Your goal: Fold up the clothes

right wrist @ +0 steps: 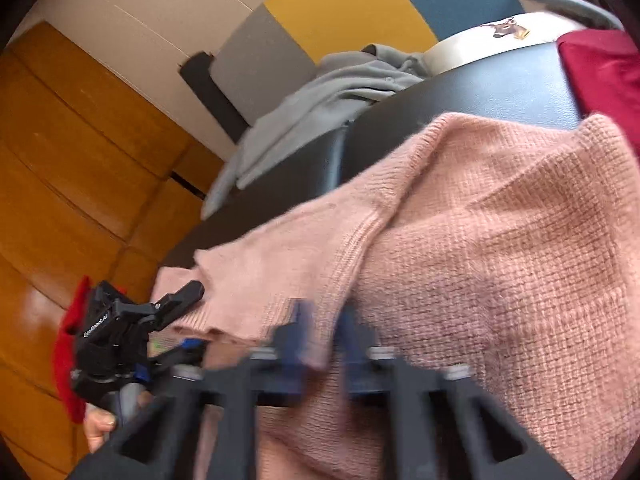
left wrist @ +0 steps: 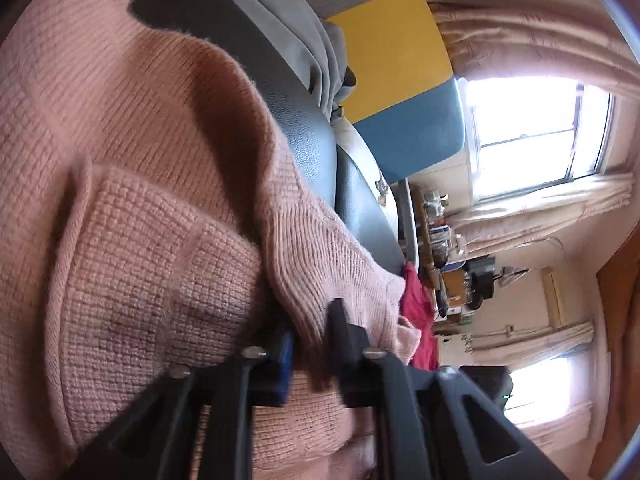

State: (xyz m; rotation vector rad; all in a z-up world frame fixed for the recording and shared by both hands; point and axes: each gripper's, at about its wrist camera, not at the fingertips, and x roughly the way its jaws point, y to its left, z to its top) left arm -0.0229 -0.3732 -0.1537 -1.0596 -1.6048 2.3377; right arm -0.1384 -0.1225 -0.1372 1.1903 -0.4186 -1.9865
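Pink knit sweater (left wrist: 132, 184) (right wrist: 500, 248): waffle-textured body, ribbed edge band. Lies bunched, partly doubled over, on dark surface, ribbed edge lifted.
Grey garment (left wrist: 308, 44) (right wrist: 320, 96): crumpled, at far edge of same surface, hanging over it.
Red garment (left wrist: 418, 316) (right wrist: 604, 72): bunched heap beyond pink sweater.

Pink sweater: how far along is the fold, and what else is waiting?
Nothing looks finished. In hand: both grippers, left gripper and right gripper, pinch the ribbed edge of the pink sweater, which lies bunched on the black surface. Left: finish this fold, then the crumpled grey garment and the red garment.
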